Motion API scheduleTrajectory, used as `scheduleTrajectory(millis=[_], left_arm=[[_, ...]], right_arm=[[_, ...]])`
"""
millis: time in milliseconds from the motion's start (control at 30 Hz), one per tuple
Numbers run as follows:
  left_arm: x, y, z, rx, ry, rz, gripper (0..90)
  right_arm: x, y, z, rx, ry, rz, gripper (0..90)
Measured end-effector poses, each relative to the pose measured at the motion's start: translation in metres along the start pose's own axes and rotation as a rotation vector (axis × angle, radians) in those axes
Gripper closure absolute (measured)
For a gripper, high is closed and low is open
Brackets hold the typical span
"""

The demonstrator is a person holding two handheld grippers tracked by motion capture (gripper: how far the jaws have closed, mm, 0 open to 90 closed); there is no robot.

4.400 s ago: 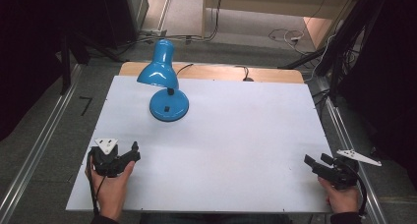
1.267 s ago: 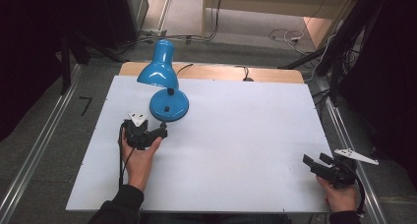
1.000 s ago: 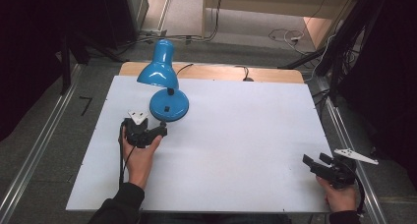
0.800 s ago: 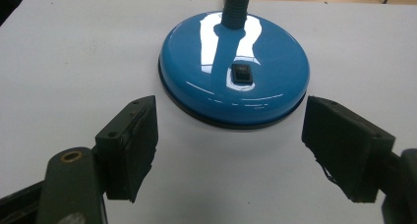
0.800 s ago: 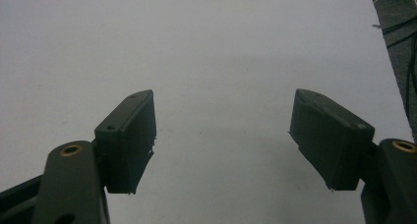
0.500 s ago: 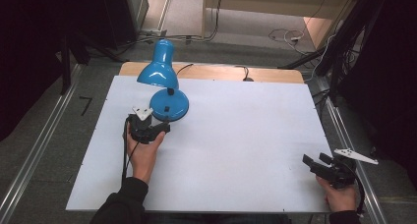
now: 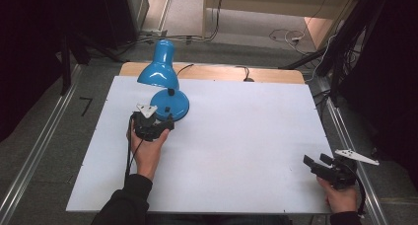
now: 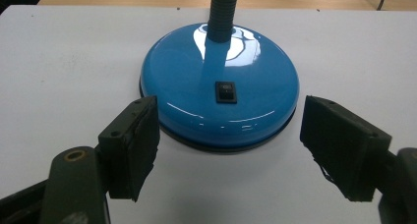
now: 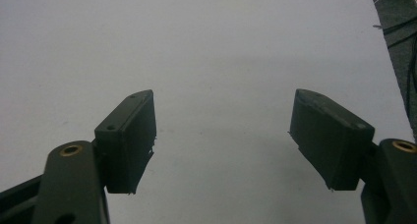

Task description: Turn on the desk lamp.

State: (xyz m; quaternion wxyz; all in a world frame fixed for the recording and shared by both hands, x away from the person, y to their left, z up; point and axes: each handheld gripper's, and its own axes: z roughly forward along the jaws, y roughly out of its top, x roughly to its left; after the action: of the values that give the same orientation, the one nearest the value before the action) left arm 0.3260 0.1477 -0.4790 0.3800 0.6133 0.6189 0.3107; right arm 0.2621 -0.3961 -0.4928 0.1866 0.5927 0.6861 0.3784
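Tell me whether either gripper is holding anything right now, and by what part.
Nothing is held. The left gripper is open, its jaws either side of the blue lamp base without touching it; the right gripper is open over the bare white table.

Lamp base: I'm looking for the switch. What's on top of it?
On the lamp base sit a black rocker switch and the flexible neck. Its marking is too small to read.

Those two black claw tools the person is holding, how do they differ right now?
The left gripper is far up the table at the blue desk lamp's base, its jaws either side of the base's near edge; the right gripper sits at the table's near right corner, facing bare tabletop. Both are open and hold nothing.
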Motion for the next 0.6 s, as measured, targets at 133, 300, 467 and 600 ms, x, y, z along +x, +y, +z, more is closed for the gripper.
scheduleTrajectory(millis=[133, 300, 467, 600], left_arm=[[-0.001, 0.001, 0.002, 0.000, -0.002, 0.002, 24.0], [-0.002, 0.000, 0.007, 0.003, -0.001, -0.007, 24.6], [-0.002, 0.001, 0.011, -0.002, 0.008, -0.004, 25.5], [-0.002, 0.003, 0.014, -0.010, 0.009, -0.004, 27.3]], right_arm=[[0.000, 0.000, 0.000, 0.000, 0.000, 0.001, 24.1], [0.000, 0.000, 0.000, 0.002, 0.001, 0.002, 24.1], [0.000, 0.000, 0.000, 0.002, 0.002, 0.000, 24.0], [0.000, 0.000, 0.000, 0.003, 0.002, 0.001, 24.1]])
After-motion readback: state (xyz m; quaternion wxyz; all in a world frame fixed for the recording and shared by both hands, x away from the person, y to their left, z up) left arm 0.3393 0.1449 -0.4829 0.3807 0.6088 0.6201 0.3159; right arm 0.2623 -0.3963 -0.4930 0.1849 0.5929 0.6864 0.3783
